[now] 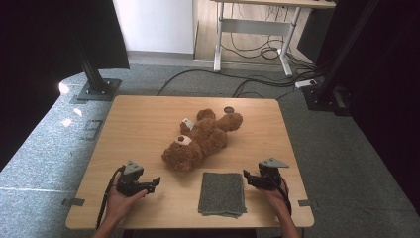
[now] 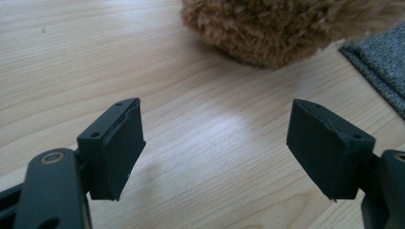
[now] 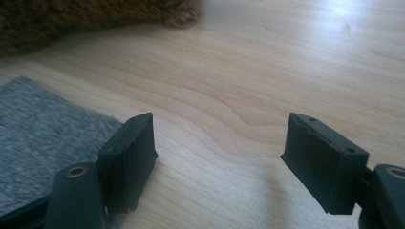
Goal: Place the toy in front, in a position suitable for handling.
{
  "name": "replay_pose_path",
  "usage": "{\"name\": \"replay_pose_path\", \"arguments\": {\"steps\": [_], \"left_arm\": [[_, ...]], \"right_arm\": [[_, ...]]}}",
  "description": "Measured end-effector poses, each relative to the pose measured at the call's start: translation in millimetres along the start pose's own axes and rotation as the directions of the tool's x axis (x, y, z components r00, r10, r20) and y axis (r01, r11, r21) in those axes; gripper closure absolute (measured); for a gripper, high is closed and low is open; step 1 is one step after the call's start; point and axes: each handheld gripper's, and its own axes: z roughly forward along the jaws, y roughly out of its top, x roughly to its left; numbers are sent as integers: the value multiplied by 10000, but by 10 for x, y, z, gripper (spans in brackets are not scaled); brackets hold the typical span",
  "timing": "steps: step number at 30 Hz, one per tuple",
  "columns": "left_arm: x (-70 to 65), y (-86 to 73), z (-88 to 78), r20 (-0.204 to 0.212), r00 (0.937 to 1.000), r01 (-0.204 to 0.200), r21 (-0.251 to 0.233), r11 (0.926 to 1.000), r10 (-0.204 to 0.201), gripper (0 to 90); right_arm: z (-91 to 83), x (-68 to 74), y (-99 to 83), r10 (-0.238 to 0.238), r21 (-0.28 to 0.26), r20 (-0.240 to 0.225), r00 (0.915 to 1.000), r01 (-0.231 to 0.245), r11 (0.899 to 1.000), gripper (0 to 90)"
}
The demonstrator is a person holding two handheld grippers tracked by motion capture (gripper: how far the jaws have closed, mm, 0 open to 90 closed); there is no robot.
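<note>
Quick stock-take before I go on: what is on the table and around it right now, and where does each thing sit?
teddy bear: one, brown, lying mid-table, head toward the person
folded cloth: one, grey, near edge, between the two tools
small round disc: one, dark, by the bear's far paw
table: one, light wood
desk: one, white-framed, on the floor beyond
cables: several, black, on the floor under the desk
left tool: one, black, jaws open, left of the cloth
right tool: one, black, jaws open, right of the cloth

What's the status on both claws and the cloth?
Left claw open, empty. Right claw open beside folded grey cloth. Cloth untouched; teddy bear lies just beyond it.
</note>
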Motion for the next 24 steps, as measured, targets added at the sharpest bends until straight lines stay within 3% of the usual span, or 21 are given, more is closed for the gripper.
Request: {"name": "replay_pose_path", "arguments": {"steps": [4,10,16,24], "left_arm": [[-34,71,39,215,9998,14,-69,10000,-12,196],[-113,210,129,390,9992,9,-58,10000,-7,188],[-226,357,161,466,9988,-116,-246,9996,128,172],[-364,522,235,659,9973,-283,-393,9988,308,156]], "right_arm": [[-6,51,133,221,-349,-624,9978,-243,9991,258],[78,134,376,111,-649,-926,9956,-172,9977,258],[215,355,723,-429,-1027,-1491,9879,277,9943,252],[308,488,1020,-532,-1228,-2015,9780,286,9920,238]]}}
